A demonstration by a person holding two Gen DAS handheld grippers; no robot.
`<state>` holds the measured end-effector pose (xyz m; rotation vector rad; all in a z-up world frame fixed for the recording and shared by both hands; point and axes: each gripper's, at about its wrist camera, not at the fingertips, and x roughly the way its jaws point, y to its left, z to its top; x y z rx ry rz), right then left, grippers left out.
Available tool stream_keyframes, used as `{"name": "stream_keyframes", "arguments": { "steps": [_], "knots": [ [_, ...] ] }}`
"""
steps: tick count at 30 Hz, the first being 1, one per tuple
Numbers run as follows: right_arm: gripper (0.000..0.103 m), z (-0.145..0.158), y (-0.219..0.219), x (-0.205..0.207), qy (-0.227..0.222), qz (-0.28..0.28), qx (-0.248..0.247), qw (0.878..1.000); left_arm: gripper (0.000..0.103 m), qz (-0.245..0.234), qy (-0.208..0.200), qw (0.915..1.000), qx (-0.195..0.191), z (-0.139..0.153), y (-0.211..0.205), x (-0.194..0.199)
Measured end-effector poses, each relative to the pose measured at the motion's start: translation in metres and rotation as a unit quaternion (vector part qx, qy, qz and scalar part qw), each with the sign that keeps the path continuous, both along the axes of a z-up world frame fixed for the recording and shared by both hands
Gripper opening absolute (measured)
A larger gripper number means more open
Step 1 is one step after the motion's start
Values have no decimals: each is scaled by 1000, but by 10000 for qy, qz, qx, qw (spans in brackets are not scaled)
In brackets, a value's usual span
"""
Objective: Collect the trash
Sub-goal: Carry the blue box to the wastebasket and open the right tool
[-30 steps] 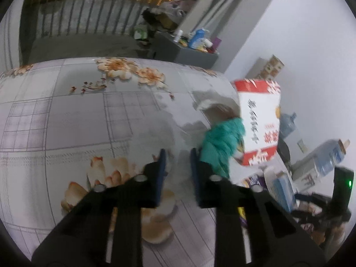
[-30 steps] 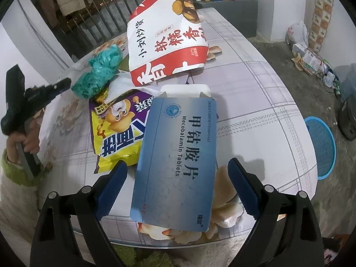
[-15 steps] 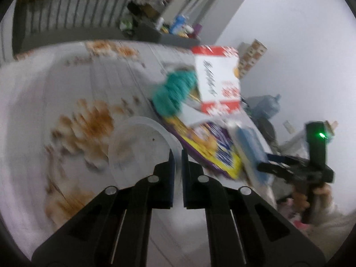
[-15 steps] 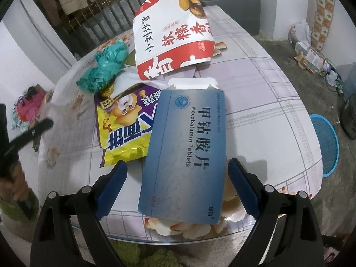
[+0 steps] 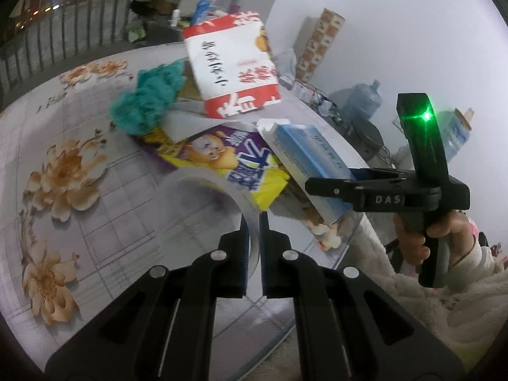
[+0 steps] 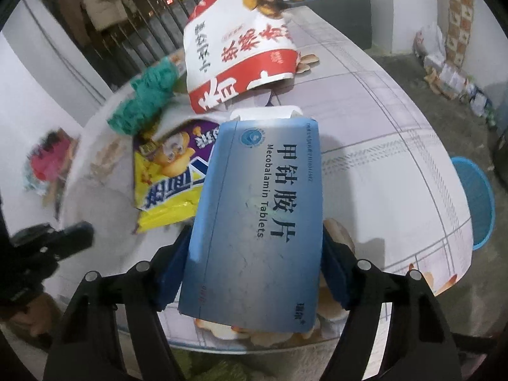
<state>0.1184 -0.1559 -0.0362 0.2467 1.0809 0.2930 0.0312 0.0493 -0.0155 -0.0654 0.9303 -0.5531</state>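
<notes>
The right tool (image 6: 254,273) has just been closing its jaws, and its pads now sit against both sides of the blue tablet box (image 6: 257,209) at the table (image 6: 381,146) edge. The left tool (image 5: 253,250) is pinched shut on a clear plastic lid (image 5: 203,181). At 11 o'clock lies a yellow snack bag (image 6: 168,184), beyond it a teal cloth (image 6: 143,101); at 12 stands a red-and-white bag (image 6: 238,50). Bare table spreads at 2 o'clock.

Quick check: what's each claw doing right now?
Left claw: shut on the clear plastic bag.
Right claw: just been closing, now shut on the blue box.
</notes>
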Motion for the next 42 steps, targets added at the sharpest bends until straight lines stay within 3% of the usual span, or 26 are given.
{"name": "stream_keyframes", "arguments": {
  "steps": [6,12,16,20,24,26,28,31,35,36,37,38,40,42],
  "knots": [
    [71,11,-46,-17,-282,-299,1102,9931,4,-210,-142,9995,182,22,-27,1],
    [71,20,-112,-34,-740,-835,1984,9737,4,-861,-305,9957,176,48,-86,9],
    [71,23,-171,-48,-1111,-1576,2131,9578,4,-1449,-407,9884,220,63,-145,33],
    [71,8,-244,-58,-1141,-2626,2334,9293,4,-2098,-242,9774,106,69,-219,69],
    [71,-23,-313,-55,-880,-3509,2479,8987,4,-2529,740,9646,-101,44,-302,121],
    [72,-44,-348,-47,-674,-3808,2521,8871,4,-2710,1454,9513,-218,19,-353,146],
    [72,-65,-376,-39,-444,-4074,2542,8760,4,-2779,1715,9452,-8,-8,-397,162],
    [72,-98,-415,-24,-144,-4329,2645,8616,4,-2884,1741,9408,366,-43,-450,181],
    [75,-140,-454,5,166,-4236,2687,8649,4,-2963,1741,9369,641,-86,-499,202],
    [76,-150,-462,12,258,-4192,2636,8684,9,-3003,1738,9350,735,-100,-514,206],
    [78,-165,-470,20,407,-4263,2419,8707,26,-3044,1715,9334,812,-109,-522,209],
    [81,-174,-475,25,497,-4370,2222,8702,33,-3093,1659,9313,976,-121,-533,211],
    [82,-194,-482,31,750,-4470,1808,8729,37,-3063,1556,9304,1282,-140,-548,213],
    [82,-209,-483,27,949,-4640,1602,8660,37,-3007,1517,9321,1334,-148,-552,213]
  ]
}}
